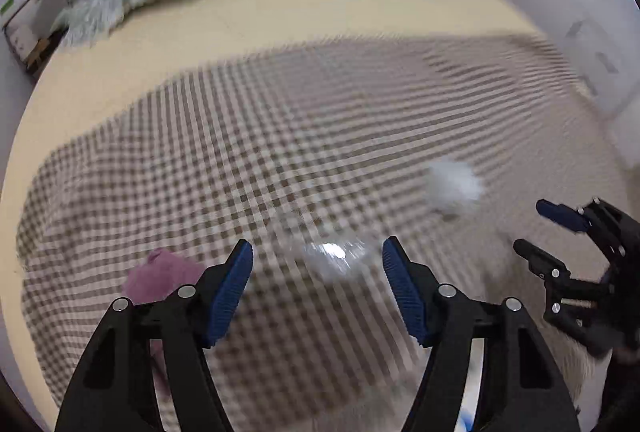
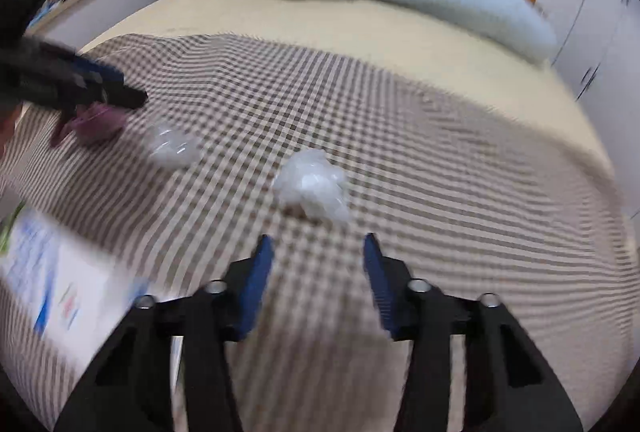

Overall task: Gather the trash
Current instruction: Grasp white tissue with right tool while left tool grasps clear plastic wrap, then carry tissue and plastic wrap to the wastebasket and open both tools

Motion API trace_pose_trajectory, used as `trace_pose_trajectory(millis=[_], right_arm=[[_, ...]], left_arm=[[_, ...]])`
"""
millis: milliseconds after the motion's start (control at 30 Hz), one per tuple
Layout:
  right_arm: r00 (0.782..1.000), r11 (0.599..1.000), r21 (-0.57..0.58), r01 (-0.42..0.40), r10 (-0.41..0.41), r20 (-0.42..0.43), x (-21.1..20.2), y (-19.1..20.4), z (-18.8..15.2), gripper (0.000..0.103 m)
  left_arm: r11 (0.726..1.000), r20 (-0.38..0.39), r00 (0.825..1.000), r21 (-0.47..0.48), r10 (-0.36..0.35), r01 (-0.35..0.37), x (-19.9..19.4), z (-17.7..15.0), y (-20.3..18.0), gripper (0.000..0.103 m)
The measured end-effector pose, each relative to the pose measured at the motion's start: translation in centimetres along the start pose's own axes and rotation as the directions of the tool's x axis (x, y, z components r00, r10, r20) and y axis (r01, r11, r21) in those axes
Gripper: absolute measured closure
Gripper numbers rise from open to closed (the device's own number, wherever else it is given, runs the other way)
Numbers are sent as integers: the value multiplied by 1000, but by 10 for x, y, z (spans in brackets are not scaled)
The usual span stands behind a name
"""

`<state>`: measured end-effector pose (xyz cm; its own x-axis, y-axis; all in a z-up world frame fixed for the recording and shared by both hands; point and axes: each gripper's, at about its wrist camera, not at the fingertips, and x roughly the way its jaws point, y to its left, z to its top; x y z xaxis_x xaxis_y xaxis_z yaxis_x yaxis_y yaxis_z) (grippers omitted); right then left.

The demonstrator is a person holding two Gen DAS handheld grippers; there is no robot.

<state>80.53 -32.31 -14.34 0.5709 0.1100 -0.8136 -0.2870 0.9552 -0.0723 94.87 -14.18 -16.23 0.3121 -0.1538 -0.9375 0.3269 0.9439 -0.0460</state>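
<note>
1. Left hand-held gripper [image 1: 318, 258]: mine, fingers spread wide, holding nothing. It hangs over the checked blanket [image 1: 240, 136] on the bed.
2. Clear plastic wad [image 1: 334, 256]: trash, lying on the blanket directly between my left fingers. Blur hides whether they touch it.
3. Purple crumpled piece [image 1: 160, 278]: trash, just beside the left finger, on the blanket.
4. White crumpled paper [image 2: 312, 184]: trash, on the blanket just ahead of my right hand-held gripper [image 2: 318, 252], which is released and empty.
5. Printed white bag or box [image 2: 60, 272]: low left in the right view; possibly the collection point, I cannot tell.
6. Handling note, my judgement: lower the left fingers flat astride the clear wad, then close gently, since thin plastic crumples and slips; avoid pinching blanket.
</note>
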Motion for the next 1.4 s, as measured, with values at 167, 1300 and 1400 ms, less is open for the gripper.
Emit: trace_pose_trajectory(millis=[167, 1300, 1400], right_arm=[[999, 998, 46, -34, 34, 10, 50, 3, 21, 72], [982, 936, 348, 43, -104, 158, -417, -13, -364, 88], [986, 907, 416, 64, -122, 114, -424, -12, -436, 88]], left_arm=[[999, -87, 996, 50, -6, 10, 47, 1, -16, 47], [891, 248, 857, 173, -451, 419, -320, -372, -216, 86], [865, 173, 854, 213, -491, 454, -294, -422, -271, 86]])
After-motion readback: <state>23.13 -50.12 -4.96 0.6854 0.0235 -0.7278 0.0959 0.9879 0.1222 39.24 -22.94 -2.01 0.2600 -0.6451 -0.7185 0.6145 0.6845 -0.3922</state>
